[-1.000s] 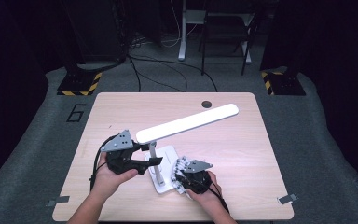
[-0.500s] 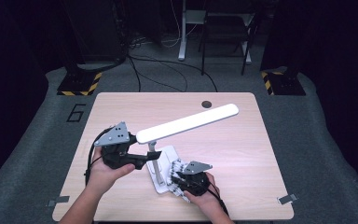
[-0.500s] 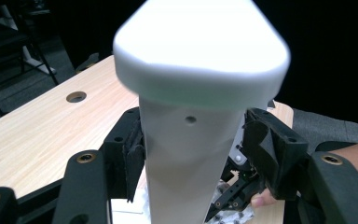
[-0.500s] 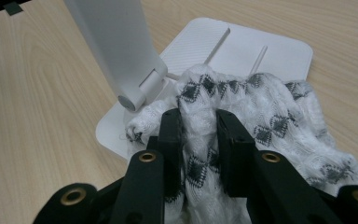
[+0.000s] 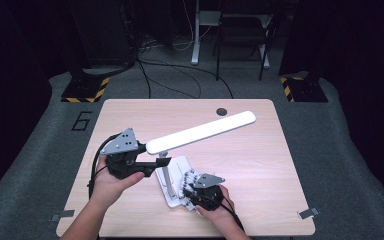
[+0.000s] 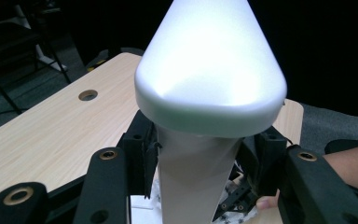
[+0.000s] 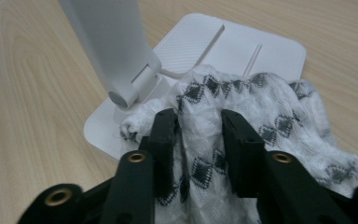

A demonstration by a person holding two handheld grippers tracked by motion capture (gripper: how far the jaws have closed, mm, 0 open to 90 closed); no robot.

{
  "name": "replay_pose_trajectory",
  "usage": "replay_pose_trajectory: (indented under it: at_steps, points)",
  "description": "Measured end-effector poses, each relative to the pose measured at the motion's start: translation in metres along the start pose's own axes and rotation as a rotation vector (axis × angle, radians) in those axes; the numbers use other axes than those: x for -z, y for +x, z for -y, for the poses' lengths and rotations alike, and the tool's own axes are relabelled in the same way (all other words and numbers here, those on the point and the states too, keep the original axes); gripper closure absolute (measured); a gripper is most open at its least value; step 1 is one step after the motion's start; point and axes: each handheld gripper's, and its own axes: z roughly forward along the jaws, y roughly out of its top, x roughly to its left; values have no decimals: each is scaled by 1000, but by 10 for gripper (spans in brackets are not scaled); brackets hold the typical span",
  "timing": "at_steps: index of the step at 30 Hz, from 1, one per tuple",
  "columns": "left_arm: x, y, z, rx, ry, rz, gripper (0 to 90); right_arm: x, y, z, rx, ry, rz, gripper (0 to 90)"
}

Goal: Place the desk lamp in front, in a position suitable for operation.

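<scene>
A white desk lamp (image 5: 200,131) is standing in the lower middle of the high view, its long lit head slanting toward the upper right and its flat base (image 5: 172,180) lying on the wooden table (image 5: 260,165). The left gripper (image 5: 161,162) is clamping the lamp's upright stem (image 6: 193,177) between its jaws, just under the head. The right gripper (image 7: 198,126) is pinching a white cloth with black diamond patterning (image 7: 261,112), which is resting across the base's near corner. A round hole (image 5: 222,111) is sitting in the table near its upper edge.
</scene>
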Motion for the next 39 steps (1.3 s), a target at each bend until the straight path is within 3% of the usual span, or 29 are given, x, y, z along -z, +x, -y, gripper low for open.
replay_pose_trajectory:
  at_steps: [4, 5, 7, 10, 13, 17, 18, 21, 25, 26, 27, 28, 29, 31, 32, 34, 35, 39]
  points:
    - [0, 3, 0, -25, -3, 50, 525, 4, 0, 1, 19, 3, 80, 499]
    - [0, 3, 0, -25, -3, 50, 526, 4, -1, 1, 14, 10, 76, 478]
    - [0, 8, 0, -35, -2, 93, 525, 5, -2, 2, -3, 30, 75, 458]
    - [1, 11, 0, -41, 3, 120, 525, 5, -1, 6, 4, 66, 61, 435]
    - [0, 13, 0, -46, 0, 129, 525, 4, -3, 7, 14, 52, 31, 523]
    - [0, 14, 0, -46, 5, 138, 524, 1, -2, 8, 30, 46, 24, 600]
    - [0, 14, -1, -46, 6, 143, 524, 1, -2, 7, 9, 49, 24, 660]
    - [0, 14, -1, -43, 10, 143, 524, 1, -5, 6, -10, 47, 13, 724]
    - [0, 16, -1, -47, 14, 154, 524, 1, -6, 3, -53, 65, -23, 751]
    - [0, 17, -1, -47, 14, 155, 523, 3, -8, -2, -82, 41, -42, 756]
    - [0, 17, -1, -42, 15, 156, 523, 3, -8, -2, -82, 41, -42, 756]
    - [1, 18, -1, -41, 13, 166, 522, 11, -9, -9, -117, -25, -73, 757]
    - [1, 18, -1, -41, 13, 166, 522, 11, -9, -9, -117, -25, -73, 757]
    - [1, 19, -1, -36, 11, 169, 520, 25, -10, -21, -133, -142, -125, 757]
    - [1, 20, 0, -32, 9, 171, 520, 30, -10, -25, -135, -165, -140, 757]
    - [1, 20, 0, -31, 8, 169, 519, 33, -10, -29, -142, -188, -151, 756]
    - [1, 19, 0, -33, 10, 170, 519, 36, -10, -37, -148, -219, -194, 756]
    - [1, 18, -1, -41, 14, 167, 520, 37, -4, -48, -126, -234, -220, 756]
